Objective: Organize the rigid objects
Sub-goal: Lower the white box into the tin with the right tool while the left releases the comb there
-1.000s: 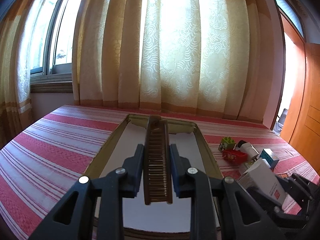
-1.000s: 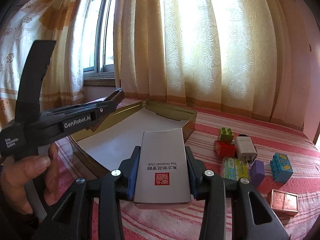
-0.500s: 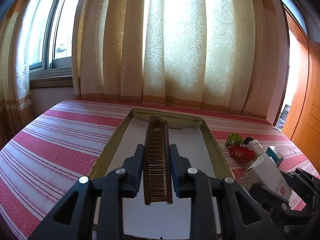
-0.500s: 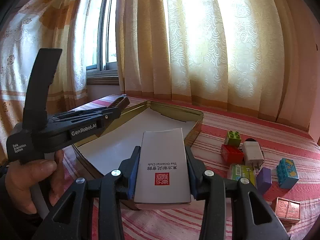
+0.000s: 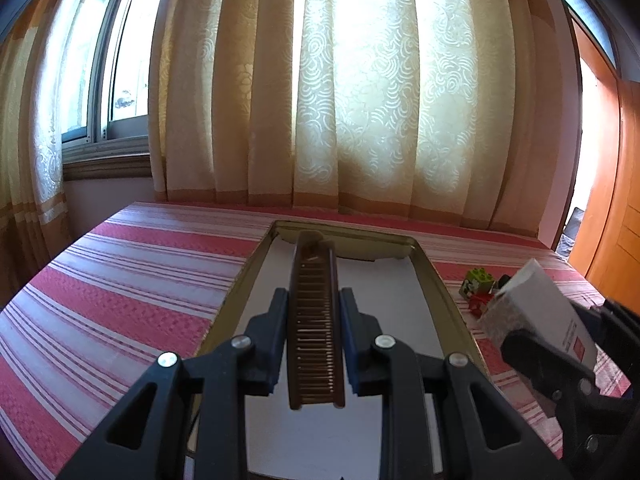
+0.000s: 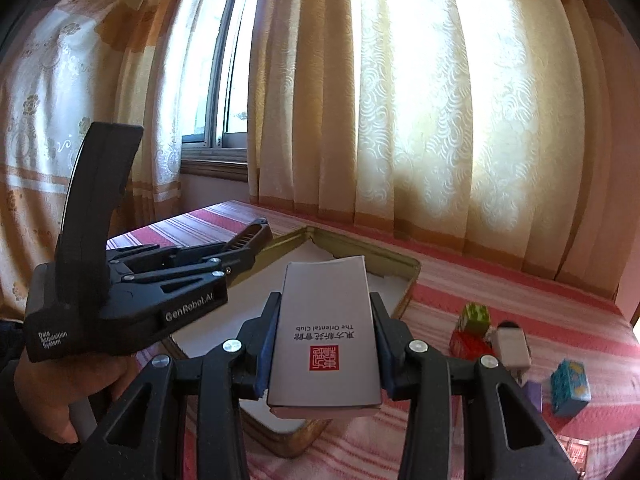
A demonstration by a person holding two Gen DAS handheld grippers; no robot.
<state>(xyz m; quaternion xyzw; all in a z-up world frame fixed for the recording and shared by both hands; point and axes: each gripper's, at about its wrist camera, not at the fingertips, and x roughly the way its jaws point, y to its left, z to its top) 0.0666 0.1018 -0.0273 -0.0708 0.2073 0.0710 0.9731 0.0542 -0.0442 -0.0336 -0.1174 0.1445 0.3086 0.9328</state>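
Observation:
My left gripper (image 5: 314, 312) is shut on a brown comb (image 5: 316, 320), which points forward over a shallow gold tray (image 5: 440, 280) lined with white. My right gripper (image 6: 324, 320) is shut on a grey box (image 6: 326, 328) with a red seal, held above the tray's near right corner (image 6: 406, 292). In the left wrist view the grey box (image 5: 536, 308) and the right gripper (image 5: 560, 364) appear at the right edge. In the right wrist view the left gripper (image 6: 244, 244) with the comb (image 6: 250, 236) hangs over the tray's left side, with a hand (image 6: 52, 392) below it.
Small things lie on the red striped cloth right of the tray: a green block (image 6: 474, 318), a red block (image 6: 468, 344), a white charger (image 6: 512, 346), a purple block (image 6: 534, 394), a blue block (image 6: 570, 386) and a copper box (image 6: 576, 450). Curtains and a window stand behind the table.
The right gripper with the grey box has risen and moved left, closer over the tray. The left gripper with the comb has hardly moved.

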